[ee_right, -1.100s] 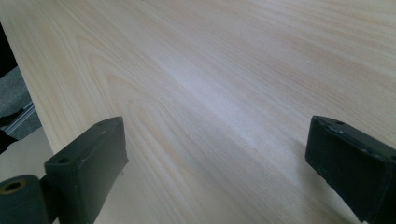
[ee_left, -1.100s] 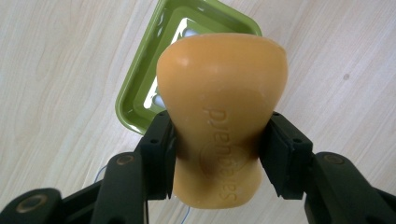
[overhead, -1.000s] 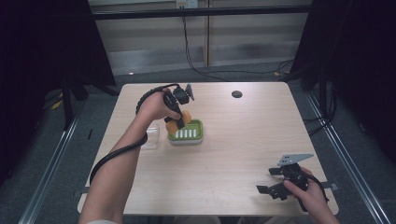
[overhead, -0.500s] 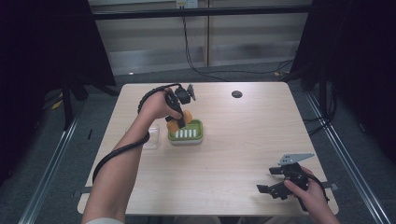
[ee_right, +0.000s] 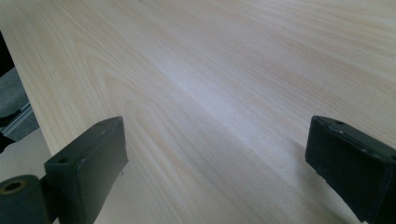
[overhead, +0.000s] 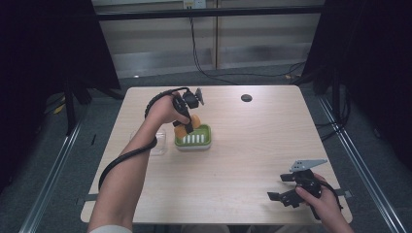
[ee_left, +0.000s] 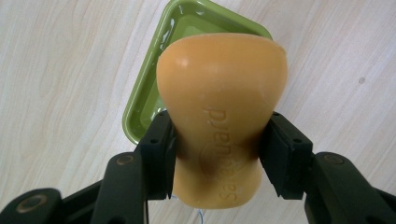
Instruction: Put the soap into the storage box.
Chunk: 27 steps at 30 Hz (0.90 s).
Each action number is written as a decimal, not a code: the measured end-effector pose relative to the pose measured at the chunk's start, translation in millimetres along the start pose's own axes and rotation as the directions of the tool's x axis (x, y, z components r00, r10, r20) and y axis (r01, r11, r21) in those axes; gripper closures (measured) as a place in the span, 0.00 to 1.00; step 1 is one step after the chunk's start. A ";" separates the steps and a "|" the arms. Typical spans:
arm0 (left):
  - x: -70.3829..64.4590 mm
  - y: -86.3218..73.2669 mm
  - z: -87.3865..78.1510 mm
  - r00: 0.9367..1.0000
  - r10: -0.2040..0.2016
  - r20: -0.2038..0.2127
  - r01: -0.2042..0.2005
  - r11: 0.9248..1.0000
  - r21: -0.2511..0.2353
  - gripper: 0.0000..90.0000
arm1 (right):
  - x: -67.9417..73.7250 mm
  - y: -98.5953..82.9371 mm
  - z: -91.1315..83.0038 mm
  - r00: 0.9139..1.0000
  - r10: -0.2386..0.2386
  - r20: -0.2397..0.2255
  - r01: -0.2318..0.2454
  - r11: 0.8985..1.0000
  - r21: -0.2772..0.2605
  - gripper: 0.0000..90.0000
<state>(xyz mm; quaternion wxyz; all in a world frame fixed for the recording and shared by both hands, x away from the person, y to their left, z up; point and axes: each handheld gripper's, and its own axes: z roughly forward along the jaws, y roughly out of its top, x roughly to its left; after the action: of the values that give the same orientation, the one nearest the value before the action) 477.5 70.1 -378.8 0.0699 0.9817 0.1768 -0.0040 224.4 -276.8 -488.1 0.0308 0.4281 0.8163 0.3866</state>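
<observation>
pale wood table (overhead: 243, 160); my left gripper (ee_left: 217, 154) clamps the orange soap (ee_left: 222, 107) above the green dish (overhead: 193, 138), lettering legible up close. right gripper (overhead: 291, 189) gapes, well apart; clear box (overhead: 158, 145) beside the dish.

The orange waisted soap bar (ee_left: 222, 116), clamped between the jaws of the left hand-held gripper (ee_left: 217, 154), carries embossed lettering inside an oval, seen upside down; it appears to read "Safeguard", though partly indistinct.

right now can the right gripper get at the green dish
Probably not without a long reach. The right gripper sits open at the table's near right corner, far from the green dish. The left gripper also hangs over the dish, holding the soap.
</observation>
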 end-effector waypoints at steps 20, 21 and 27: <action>5.8 2.5 8.3 1.000 0.030 0.005 -0.030 0.999 0.020 0.55 | 0.2 0.1 -1.1 1.000 0.003 0.004 -0.003 1.000 -0.003 0.06; 5.7 2.4 9.0 1.000 0.026 0.005 -0.026 0.999 0.019 0.55 | 0.3 0.0 -1.1 1.000 0.006 0.005 -0.006 1.000 -0.005 0.06; 6.9 2.4 13.2 1.000 0.021 -0.001 -0.021 1.000 0.020 0.55 | -0.5 0.1 -1.9 1.000 0.005 0.005 -0.005 1.000 -0.008 0.06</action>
<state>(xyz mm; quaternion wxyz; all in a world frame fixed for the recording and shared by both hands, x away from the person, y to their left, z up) 485.1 68.5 -391.8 0.0601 0.9842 0.1667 -0.0044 224.0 -278.3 -486.8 0.0334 0.4307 0.8137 0.3888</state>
